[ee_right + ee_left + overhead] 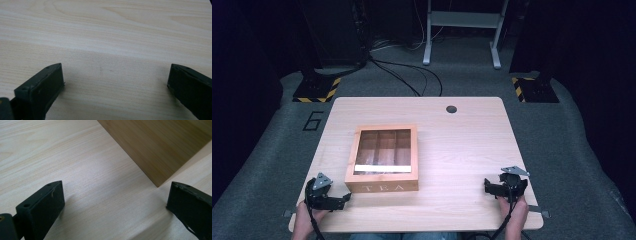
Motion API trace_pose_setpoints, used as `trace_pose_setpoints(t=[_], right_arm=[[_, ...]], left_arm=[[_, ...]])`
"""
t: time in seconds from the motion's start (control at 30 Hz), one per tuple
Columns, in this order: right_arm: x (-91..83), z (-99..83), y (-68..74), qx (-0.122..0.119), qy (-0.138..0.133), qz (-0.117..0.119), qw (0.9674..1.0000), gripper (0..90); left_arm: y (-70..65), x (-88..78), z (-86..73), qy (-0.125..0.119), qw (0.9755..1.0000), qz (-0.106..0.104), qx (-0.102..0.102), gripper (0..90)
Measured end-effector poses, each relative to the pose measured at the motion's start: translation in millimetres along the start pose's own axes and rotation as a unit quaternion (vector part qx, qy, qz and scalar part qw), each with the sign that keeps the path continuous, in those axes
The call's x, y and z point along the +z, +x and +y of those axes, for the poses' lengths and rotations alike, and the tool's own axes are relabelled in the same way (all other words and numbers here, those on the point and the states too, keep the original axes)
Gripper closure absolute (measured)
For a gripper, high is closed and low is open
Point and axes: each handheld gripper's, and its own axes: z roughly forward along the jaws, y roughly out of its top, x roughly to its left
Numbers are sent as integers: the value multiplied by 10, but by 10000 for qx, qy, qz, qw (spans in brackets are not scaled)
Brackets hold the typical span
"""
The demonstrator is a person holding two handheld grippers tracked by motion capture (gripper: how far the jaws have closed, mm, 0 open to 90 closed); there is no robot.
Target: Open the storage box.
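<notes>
A wooden tea box (382, 159) with a glass lid and "TEA" on its front stands on the left half of the light wooden table (462, 150); inside I see divided compartments. My left gripper (343, 199) rests near the table's front left corner, just left of the box's front corner, jaws wide apart with nothing between them. In the left gripper view the box's wooden side (155, 147) lies ahead, apart from the left gripper (115, 202). My right gripper (488, 186) sits at the front right, open over bare wood, as the right gripper view (115, 82) confirms.
A round cable hole (451, 109) lies near the table's far edge. Beyond the table, cables (407, 75) run over the grey floor, with a white frame (462, 30) and black stands on yellow-striped bases (317, 90) behind.
</notes>
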Motion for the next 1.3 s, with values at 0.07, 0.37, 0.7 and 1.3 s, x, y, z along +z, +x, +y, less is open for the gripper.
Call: trace_pose_setpoints(t=[0.07, 0.37, 0.7, 1.3], right_arm=[[0, 0, 0, -1, -1, 0, 10000, 0], [0, 0, 0, 1, 0, 1, 10000, 0], [0, 0, 1, 3, -1, -2, 10000, 0], [-3, -1, 5, 27, 8, -7, 10000, 0]], left_arm=[[-5, 3, 7, 27, 10000, 35, -43, 10], [-10, 8, 8, 10, 10000, 49, -86, 8], [-30, -59, -25, -427, 9988, 55, -210, 2], [-220, -196, 123, -1337, 9897, -482, -146, 73]])
